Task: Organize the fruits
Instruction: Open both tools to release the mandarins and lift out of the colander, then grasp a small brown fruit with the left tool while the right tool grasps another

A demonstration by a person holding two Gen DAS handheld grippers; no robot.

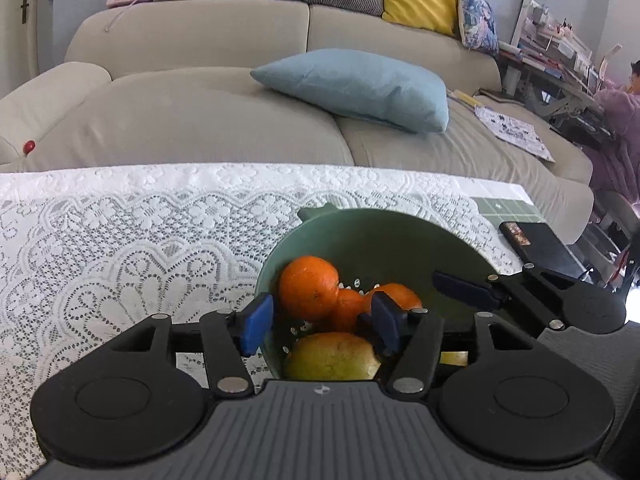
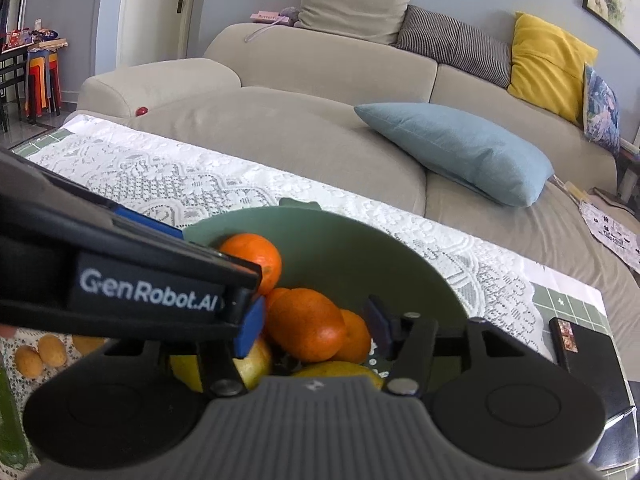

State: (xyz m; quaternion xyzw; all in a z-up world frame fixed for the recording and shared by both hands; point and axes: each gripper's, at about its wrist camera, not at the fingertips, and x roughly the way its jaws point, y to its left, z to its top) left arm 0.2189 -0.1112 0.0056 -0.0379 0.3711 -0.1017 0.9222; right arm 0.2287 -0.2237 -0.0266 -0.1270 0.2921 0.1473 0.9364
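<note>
Oranges (image 1: 310,286) between parted left jaws

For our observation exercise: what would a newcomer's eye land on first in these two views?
Bright oranges piled with a yellow-green fruit in a green colander on the lace tablecloth. Both grippers, left gripper and right gripper, hang open over it. Behind, a blue pillow lies on the beige sofa.
</note>
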